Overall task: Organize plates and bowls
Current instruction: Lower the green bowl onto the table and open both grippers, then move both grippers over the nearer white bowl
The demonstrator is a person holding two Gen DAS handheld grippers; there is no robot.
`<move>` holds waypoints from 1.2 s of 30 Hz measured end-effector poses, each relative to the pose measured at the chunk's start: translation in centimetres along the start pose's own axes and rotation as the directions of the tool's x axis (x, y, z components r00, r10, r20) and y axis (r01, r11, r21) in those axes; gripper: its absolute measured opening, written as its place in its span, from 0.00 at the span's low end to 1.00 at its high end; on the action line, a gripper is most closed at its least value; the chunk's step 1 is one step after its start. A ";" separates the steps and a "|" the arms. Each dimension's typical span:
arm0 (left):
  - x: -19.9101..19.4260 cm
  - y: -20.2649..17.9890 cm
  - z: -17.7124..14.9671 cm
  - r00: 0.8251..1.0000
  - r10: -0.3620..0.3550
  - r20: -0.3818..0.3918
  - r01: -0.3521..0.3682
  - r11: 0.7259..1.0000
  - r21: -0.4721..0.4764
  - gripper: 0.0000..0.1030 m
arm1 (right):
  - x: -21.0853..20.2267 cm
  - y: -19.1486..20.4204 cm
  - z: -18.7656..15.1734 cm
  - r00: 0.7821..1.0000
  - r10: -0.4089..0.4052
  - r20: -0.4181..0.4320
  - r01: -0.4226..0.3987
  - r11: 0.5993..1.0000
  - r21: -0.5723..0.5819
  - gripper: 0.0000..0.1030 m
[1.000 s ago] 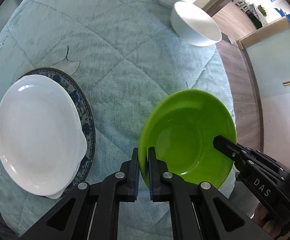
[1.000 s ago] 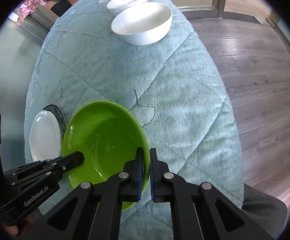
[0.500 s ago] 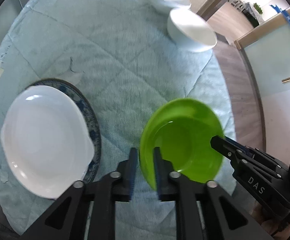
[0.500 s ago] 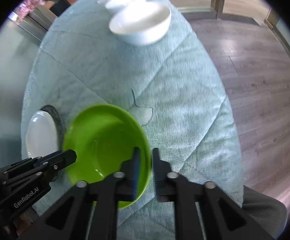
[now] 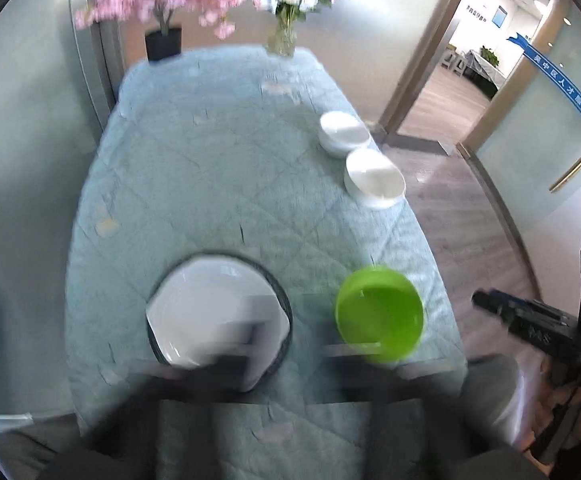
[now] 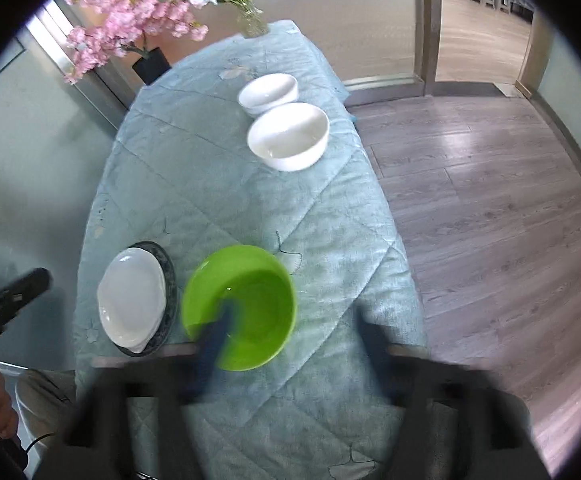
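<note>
Left gripper (image 6: 30, 284): jaws clenched, empty, raised off the table
White plate (image 6: 132, 300): near left, stacked on dark-rimmed plate (image 6: 170, 292)
Green bowl (image 6: 242, 306): near centre, on blue cloth (image 6: 210, 184)
White bowls (image 6: 288, 136): far right
Right gripper (image 5: 486, 302): jaws clenched, empty

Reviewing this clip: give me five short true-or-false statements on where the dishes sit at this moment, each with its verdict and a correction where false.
1. The round green plastic bowl rests on the pale blue quilted tablecloth. True.
2. The shallow white plate lies on a dark blue-patterned plate. True.
3. The green bowl is stacked on the white plate. False: it sits beside it, apart.
4. The two deep white ceramic bowls stand near the table's far right edge. True.
5. A white bowl sits inside the green bowl. False: the green bowl holds no dish.
</note>
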State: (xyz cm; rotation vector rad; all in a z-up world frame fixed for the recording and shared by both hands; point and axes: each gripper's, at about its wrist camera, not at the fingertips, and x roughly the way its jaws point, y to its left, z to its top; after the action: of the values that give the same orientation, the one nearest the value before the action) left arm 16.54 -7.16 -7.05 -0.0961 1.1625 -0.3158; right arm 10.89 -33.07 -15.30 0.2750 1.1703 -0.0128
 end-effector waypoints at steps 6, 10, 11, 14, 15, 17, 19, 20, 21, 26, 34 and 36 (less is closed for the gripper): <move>-1.6 0.5 -0.1 0.998 0.016 0.053 -0.017 1.000 0.013 0.70 | -2.3 1.4 1.3 0.997 -0.001 0.077 0.008 0.996 -0.088 0.62; -2.3 0.9 1.0 0.996 -0.004 0.090 0.005 1.000 -0.017 0.98 | -2.6 1.7 2.9 0.994 -0.037 0.100 0.055 0.982 -0.181 0.99; -2.1 0.7 1.5 0.997 0.012 0.074 -0.012 1.000 -0.004 0.96 | -2.5 1.9 3.2 0.993 -0.061 0.098 0.081 0.974 -0.211 0.99; -1.5 0.3 2.9 0.997 0.012 0.073 -0.014 1.000 0.024 0.96 | -1.7 1.5 4.5 0.995 -0.061 0.085 0.078 0.973 -0.215 0.99; -1.0 0.2 3.6 0.998 -0.008 0.064 0.006 1.000 0.028 0.96 | -1.3 1.1 5.1 0.996 -0.040 0.074 0.054 0.979 -0.198 0.99; -0.2 0.0 4.8 0.998 -0.032 0.053 0.031 0.999 0.026 0.96 | -0.9 0.5 6.4 0.998 -0.001 0.058 0.011 0.984 -0.177 0.99; 0.8 -0.3 6.5 0.998 -0.053 0.045 0.051 0.998 0.025 0.95 | -0.3 0.3 8.1 0.998 0.034 0.048 -0.025 0.982 -0.187 0.99; 1.4 -0.6 7.4 0.998 -0.051 0.040 0.050 0.998 0.030 0.92 | 0.1 0.3 9.0 0.998 0.047 0.041 -0.037 0.977 -0.212 0.99; 2.3 -1.0 8.5 0.999 -0.040 0.029 0.039 0.999 0.038 0.90 | 0.2 0.3 9.8 0.998 0.045 0.043 -0.034 0.972 -0.231 0.99; 7.1 -2.3 13.6 0.991 -0.127 -0.040 0.128 0.992 0.018 0.90 | 1.7 -0.4 15.8 0.999 0.011 0.048 0.002 0.964 -0.265 0.99; 14.5 -5.0 18.6 0.985 -0.137 -0.107 0.142 0.989 0.038 0.87 | 6.7 -2.2 22.2 1.000 0.027 -0.009 -0.029 0.975 -0.221 0.99; 16.5 -5.7 19.1 0.987 -0.099 -0.127 0.108 0.992 0.071 0.78 | 8.4 -2.0 22.2 0.999 0.026 -0.036 -0.034 0.971 -0.238 0.94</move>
State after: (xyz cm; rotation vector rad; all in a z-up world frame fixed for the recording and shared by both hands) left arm 38.80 -19.12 -12.76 -0.0694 1.2683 -0.4642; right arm 34.02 -38.76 -15.37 0.0800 1.1877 0.1588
